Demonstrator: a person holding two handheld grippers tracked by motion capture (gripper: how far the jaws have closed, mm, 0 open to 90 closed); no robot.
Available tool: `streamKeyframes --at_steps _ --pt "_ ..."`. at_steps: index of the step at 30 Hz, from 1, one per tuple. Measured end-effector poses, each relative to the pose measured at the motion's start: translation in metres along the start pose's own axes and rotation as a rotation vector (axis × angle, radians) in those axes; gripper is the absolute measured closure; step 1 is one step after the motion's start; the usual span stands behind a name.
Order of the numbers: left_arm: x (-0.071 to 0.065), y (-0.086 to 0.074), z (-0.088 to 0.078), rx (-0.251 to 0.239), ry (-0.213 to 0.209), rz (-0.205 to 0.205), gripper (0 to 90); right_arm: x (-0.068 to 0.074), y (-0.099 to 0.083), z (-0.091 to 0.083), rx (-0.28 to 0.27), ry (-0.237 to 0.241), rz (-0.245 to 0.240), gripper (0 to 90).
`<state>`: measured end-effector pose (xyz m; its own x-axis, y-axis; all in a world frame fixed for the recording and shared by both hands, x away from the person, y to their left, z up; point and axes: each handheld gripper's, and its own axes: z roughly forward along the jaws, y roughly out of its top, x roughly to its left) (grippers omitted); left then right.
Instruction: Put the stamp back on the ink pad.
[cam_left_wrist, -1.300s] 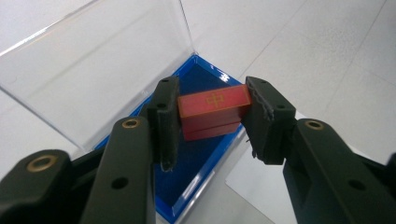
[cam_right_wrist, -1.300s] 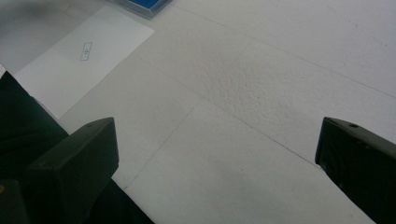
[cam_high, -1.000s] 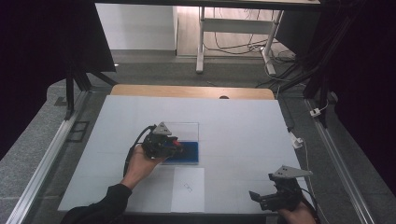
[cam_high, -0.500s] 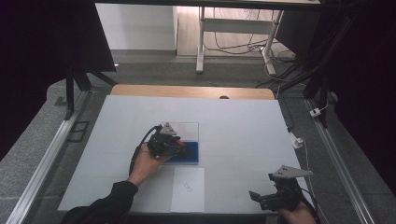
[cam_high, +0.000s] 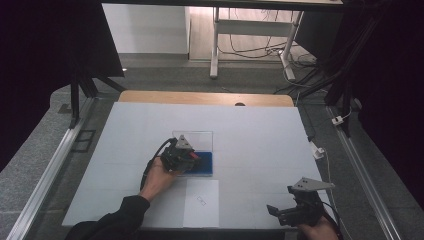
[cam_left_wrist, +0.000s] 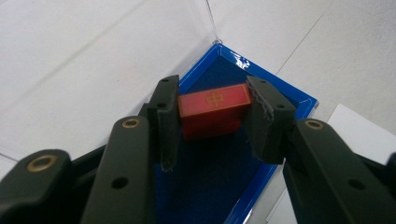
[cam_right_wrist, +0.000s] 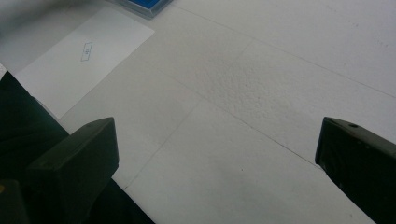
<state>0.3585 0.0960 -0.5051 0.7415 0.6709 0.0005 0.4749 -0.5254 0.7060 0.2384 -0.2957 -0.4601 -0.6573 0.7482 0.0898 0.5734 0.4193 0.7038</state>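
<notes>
Since a second ago, the left gripper (cam_left_wrist: 212, 122) has sunk toward the shallow blue rectangular tray (cam_left_wrist: 285, 100), jaws clamped on a small red rectangular block (cam_left_wrist: 212, 106) just above the tray's floor. Right gripper (cam_right_wrist: 217, 154), well apart, stands wide, nothing between its jaws.

Dim, grainy high view; bright white tabletop (cam_high: 260, 140), blurred foreground.

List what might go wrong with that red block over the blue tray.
1. The left tongs pinch the red block only at its two ends, so it might twist or slip free.
2. A clear wall stands at the blue tray's far corner; the tongs might knock it.
</notes>
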Motion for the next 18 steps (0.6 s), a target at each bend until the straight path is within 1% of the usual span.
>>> streamKeyframes --at_steps 11,14,18 --pt "0.0001 0.0003 0.0001 -0.001 0.001 -0.02 56.6 0.0 -0.0001 0.0002 -0.002 0.0 -0.002 0.0" --pt "0.0004 0.0008 -0.0004 0.002 0.011 -0.027 53.0 0.0001 0.0 0.0001 -0.002 0.0 0.0 0.0" --pt "0.0019 0.0023 -0.0033 -0.01 0.002 -0.046 47.4 0.0 -0.0001 0.0001 -0.003 0.0 -0.003 0.0"
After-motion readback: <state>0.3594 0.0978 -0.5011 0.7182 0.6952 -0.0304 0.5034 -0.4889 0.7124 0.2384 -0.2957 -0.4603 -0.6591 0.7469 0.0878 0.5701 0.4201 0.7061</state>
